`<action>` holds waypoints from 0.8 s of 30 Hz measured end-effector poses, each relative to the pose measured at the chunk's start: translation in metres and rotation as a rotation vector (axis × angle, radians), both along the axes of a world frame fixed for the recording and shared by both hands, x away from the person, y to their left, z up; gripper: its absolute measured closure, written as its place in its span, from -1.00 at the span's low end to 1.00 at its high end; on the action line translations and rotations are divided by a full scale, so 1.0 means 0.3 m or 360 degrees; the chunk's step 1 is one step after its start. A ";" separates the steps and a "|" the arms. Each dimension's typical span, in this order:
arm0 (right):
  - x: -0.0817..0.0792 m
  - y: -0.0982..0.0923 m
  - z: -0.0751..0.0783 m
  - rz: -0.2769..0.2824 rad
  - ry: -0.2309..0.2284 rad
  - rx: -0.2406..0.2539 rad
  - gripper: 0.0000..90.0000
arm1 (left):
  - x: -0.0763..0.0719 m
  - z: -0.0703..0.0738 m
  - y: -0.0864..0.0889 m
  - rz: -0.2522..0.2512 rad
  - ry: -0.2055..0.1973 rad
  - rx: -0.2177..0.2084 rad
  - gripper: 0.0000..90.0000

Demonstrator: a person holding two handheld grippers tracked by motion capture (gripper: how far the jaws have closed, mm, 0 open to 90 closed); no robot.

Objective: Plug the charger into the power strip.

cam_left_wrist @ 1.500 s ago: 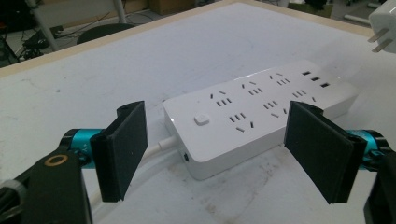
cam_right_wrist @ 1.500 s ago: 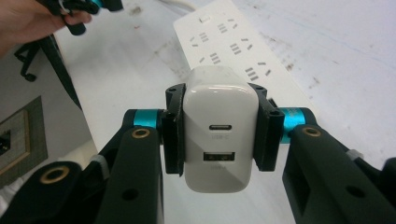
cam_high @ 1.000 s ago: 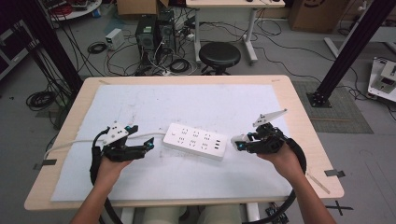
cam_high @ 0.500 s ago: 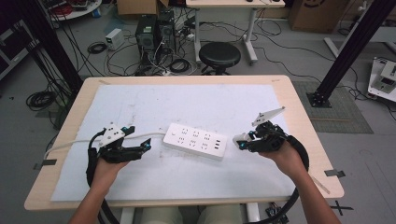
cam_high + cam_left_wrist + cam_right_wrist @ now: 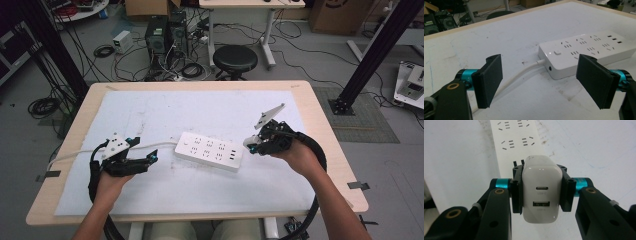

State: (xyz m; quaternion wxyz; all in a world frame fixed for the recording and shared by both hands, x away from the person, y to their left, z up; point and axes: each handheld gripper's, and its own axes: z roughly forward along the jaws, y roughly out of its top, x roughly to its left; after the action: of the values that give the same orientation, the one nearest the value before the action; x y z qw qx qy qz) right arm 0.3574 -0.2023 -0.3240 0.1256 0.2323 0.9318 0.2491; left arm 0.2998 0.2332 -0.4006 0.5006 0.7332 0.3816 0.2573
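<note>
A white power strip [image 5: 209,151] lies in the middle of the white mat, its white cord [image 5: 524,72] running off to the left. My left gripper [image 5: 150,161] hovers left of the strip, open, its jaws astride the cord without touching it. In the left gripper view the strip [image 5: 586,52] shows its switch and several sockets. My right gripper [image 5: 251,145] is at the strip's right end, shut on a white USB charger [image 5: 541,188] with two ports facing the camera. The charger's prongs point toward the strip [image 5: 516,142] below it.
The wooden table [image 5: 320,115] carries a white mat [image 5: 210,110]. Beyond the far edge stand a black stool [image 5: 235,59], computer cases and tangled cables on the floor. A black frame post [image 5: 370,55] rises at the right.
My right gripper has lifted a little and shifted with the charger near the strip's right end. The left hand has stayed put.
</note>
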 end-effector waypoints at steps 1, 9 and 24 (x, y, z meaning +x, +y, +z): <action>0.003 0.010 -0.001 0.0002 0.0007 -0.0012 0.41 | -0.001 -0.001 0.001 0.0000 0.0005 0.0000 -0.53; 0.036 0.083 0.009 0.0082 0.0018 -0.0109 0.40 | -0.001 -0.007 0.014 0.0008 -0.0001 -0.0026 -0.53; 0.110 0.224 0.029 0.0216 0.0084 -0.0177 0.41 | 0.000 -0.018 0.033 0.0000 -0.0006 -0.0045 -0.53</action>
State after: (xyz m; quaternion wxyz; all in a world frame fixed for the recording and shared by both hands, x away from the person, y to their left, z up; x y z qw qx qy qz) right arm 0.3904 -0.1352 -0.3152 0.0966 0.1676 0.9607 0.1989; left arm 0.2998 0.2433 -0.4061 0.5116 0.7256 0.3841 0.2533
